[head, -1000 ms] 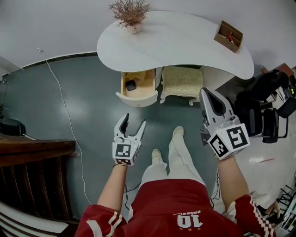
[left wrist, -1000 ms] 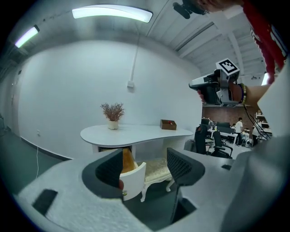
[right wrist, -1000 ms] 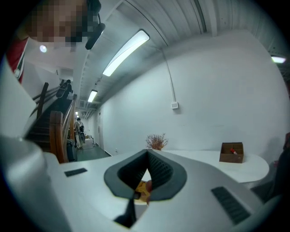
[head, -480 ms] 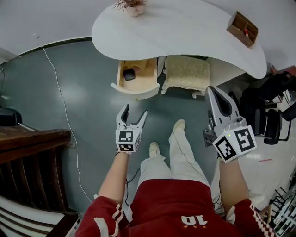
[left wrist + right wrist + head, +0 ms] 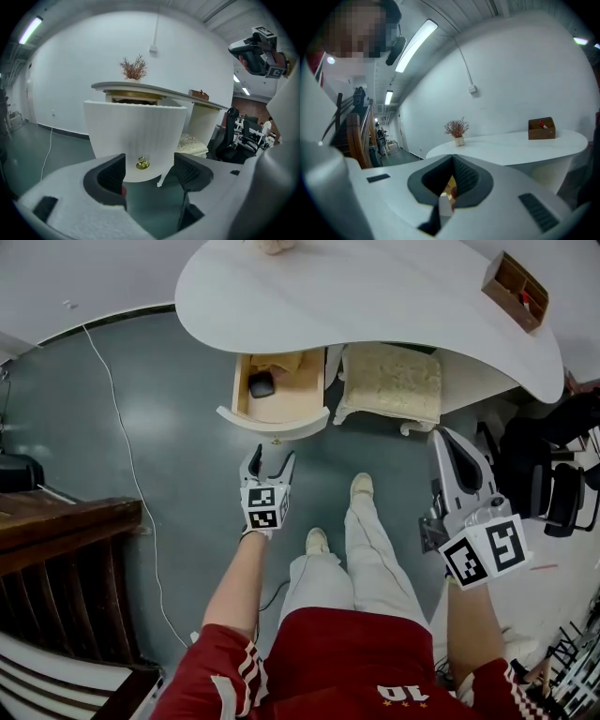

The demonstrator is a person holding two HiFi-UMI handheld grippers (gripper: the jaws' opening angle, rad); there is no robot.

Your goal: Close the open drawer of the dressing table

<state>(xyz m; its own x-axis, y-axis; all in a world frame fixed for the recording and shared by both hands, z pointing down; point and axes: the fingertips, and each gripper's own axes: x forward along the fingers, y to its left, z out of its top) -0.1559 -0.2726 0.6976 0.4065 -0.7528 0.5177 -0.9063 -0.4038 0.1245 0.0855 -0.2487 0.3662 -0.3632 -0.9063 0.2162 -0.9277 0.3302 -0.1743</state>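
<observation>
The white dressing table (image 5: pixel 375 287) stands ahead, its wooden drawer (image 5: pixel 286 401) pulled out, with a black object (image 5: pixel 262 384) inside. My left gripper (image 5: pixel 269 460) hovers just short of the drawer's curved white front. In the left gripper view (image 5: pixel 149 171) that front (image 5: pixel 136 131) fills the middle, and its brass knob (image 5: pixel 142 164) shows beyond the jaws. These jaws stand wide, are closing slightly, and hold nothing. My right gripper (image 5: pixel 451 441) hangs at the right, away from the drawer, its jaws together and empty (image 5: pixel 449 187).
A cream stool (image 5: pixel 392 382) is tucked under the table beside the drawer. A brown box (image 5: pixel 514 277) sits on the tabletop. Dark wooden stairs (image 5: pixel 66 549) and a white cable (image 5: pixel 122 456) lie to the left, black office chairs (image 5: pixel 553 474) to the right. The person's feet (image 5: pixel 361 488) stand between the grippers.
Both grippers have dropped lower. The left one has come close to the drawer front; the right has stayed off to the side.
</observation>
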